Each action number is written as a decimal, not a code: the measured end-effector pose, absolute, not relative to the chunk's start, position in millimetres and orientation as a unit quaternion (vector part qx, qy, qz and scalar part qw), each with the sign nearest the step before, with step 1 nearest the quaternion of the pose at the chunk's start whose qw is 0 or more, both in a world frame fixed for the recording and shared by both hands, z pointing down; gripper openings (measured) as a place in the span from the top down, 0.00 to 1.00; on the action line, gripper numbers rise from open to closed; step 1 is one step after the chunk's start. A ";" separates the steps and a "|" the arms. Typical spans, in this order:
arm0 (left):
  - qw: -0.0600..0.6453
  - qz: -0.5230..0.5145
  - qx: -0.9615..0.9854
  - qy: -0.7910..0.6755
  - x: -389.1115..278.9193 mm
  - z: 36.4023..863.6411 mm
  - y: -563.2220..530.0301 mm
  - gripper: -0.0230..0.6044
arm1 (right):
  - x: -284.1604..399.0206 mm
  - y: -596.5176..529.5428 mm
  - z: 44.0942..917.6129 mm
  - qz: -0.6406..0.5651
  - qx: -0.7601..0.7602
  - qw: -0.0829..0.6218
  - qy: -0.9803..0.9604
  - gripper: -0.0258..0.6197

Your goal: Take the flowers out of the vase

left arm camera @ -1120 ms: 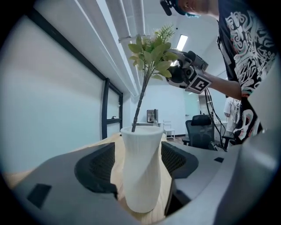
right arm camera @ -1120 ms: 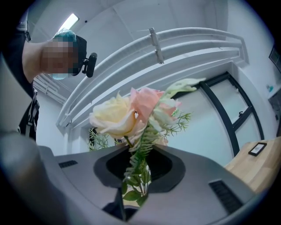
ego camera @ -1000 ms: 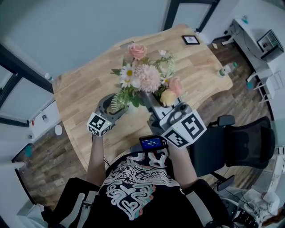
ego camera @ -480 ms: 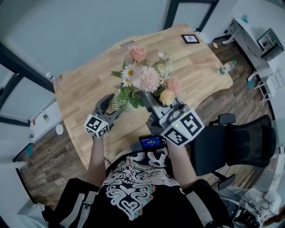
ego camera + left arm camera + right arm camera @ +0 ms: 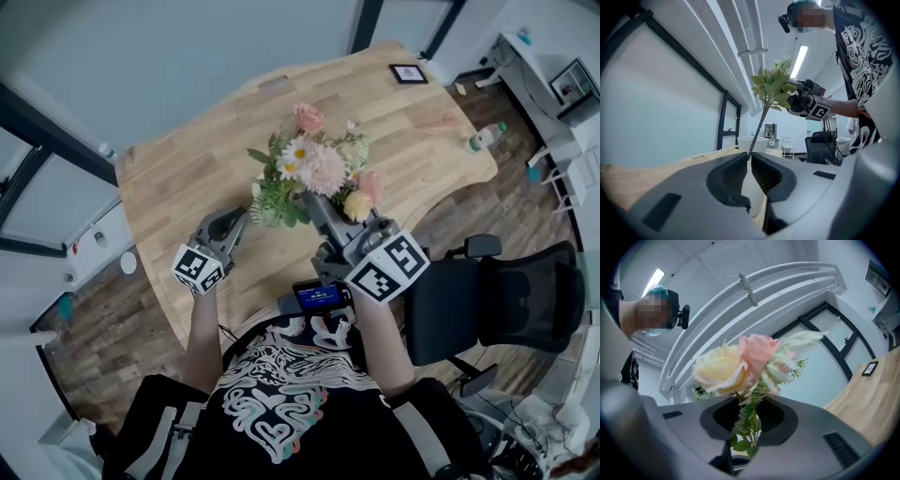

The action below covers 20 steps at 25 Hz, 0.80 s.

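1. A wooden table (image 5: 187,187) fills the head view from 9 to 2 o'clock.
2. A person (image 5: 281,403) in a black patterned shirt stands at 6 o'clock, with both forearms reaching up over the table's near edge.
3. A black office chair (image 5: 506,300) sits at 4 o'clock, off the table.
4. The flowers (image 5: 319,169) sit just above centre at 12 o'clock: pink, cream and white blooms with green leaves, all bunched together.
5. The right gripper (image 5: 749,413) comes in from 5 o'clock and ends under the blooms. Its jaws stand partly apart and press on a clear vase.
6. The left gripper (image 5: 749,158) sits at 9 o'clock of the flowers. Its jaws have just been closing and are now almost together, with a thin stem pinched at their tips.
7. The vase (image 5: 746,439) sits between the right jaws, held off the table, with green stems showing through the glass and the blooms rising above it.
8. The stem (image 5: 759,126) slants up from the left jaws to a leafy top close beside the right gripper.
9. A bottle (image 5: 483,141) stands at 2 o'clock, near the table's edge.
10. A small picture frame (image 5: 409,73) lies at 1 o'clock, on the far corner.
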<state>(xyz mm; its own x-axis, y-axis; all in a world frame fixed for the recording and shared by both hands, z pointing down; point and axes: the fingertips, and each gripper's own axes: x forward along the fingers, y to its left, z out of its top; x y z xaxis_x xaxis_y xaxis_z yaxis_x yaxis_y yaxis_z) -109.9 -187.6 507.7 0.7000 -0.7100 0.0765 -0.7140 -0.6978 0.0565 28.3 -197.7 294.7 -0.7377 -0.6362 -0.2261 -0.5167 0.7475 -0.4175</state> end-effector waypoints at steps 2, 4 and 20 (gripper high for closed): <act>0.043 0.029 0.922 -0.384 -109.2 512.0 -184.1 0.91 | 31.4 -198.2 301.2 -0.175 -0.316 0.180 0.915 0.82; 0.046 0.036 0.922 -0.383 -110.5 517.6 -179.3 0.91 | 32.8 -197.5 308.9 -0.184 -0.317 0.178 0.913 0.82; 0.075 0.112 0.918 -0.372 -117.5 571.8 -149.8 0.91 | 62.1 -194.4 403.4 -0.235 -0.364 0.119 0.893 0.82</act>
